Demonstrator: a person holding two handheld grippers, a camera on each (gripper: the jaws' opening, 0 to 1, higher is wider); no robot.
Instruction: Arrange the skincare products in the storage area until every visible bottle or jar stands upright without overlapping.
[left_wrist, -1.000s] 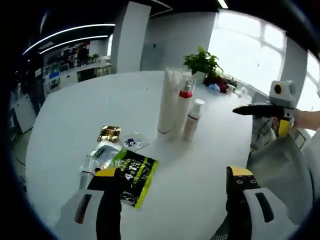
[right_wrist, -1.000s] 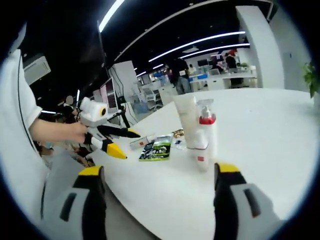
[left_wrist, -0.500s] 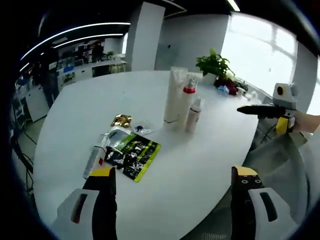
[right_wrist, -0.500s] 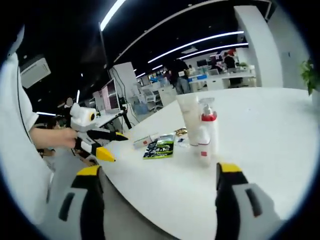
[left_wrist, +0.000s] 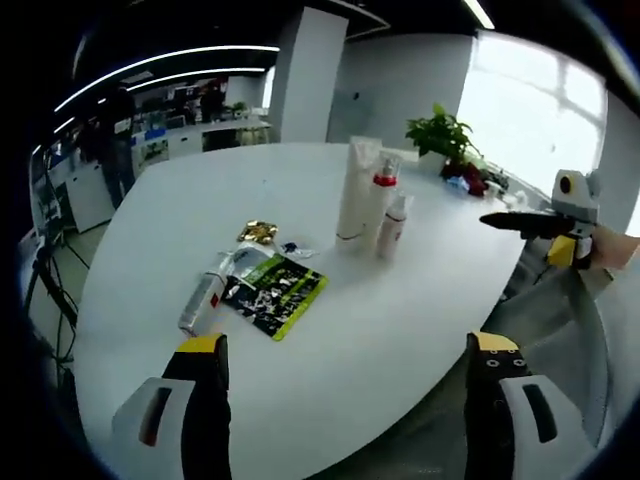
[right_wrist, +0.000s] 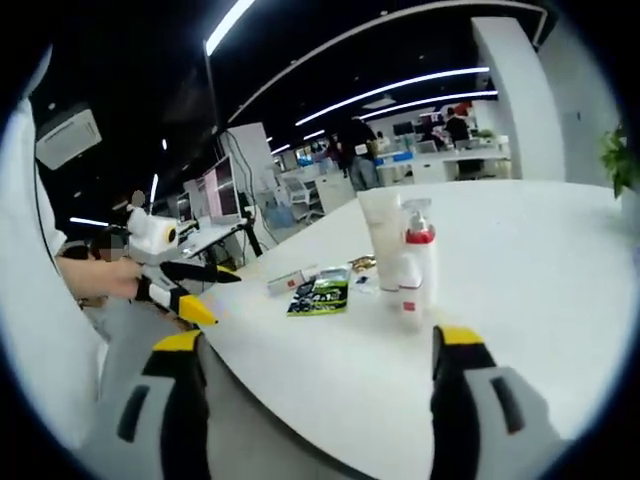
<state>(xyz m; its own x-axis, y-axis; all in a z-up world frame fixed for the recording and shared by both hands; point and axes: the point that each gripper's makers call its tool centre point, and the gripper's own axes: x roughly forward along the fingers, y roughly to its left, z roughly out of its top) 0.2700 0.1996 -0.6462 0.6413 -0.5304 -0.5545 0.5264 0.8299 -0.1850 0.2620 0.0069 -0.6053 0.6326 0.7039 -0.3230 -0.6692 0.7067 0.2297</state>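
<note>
Bottles (left_wrist: 372, 212) are standing upright together on the white table (left_wrist: 400, 330), well ahead of both grippers; left gripper (left_wrist: 345, 350) and right gripper (right_wrist: 315, 345) are hovering wide-jawed, gripping nothing.

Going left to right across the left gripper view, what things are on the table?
Lying tube → green packet → tall white tube → red-collared pump bottle → small bottle → potted plant.
</note>
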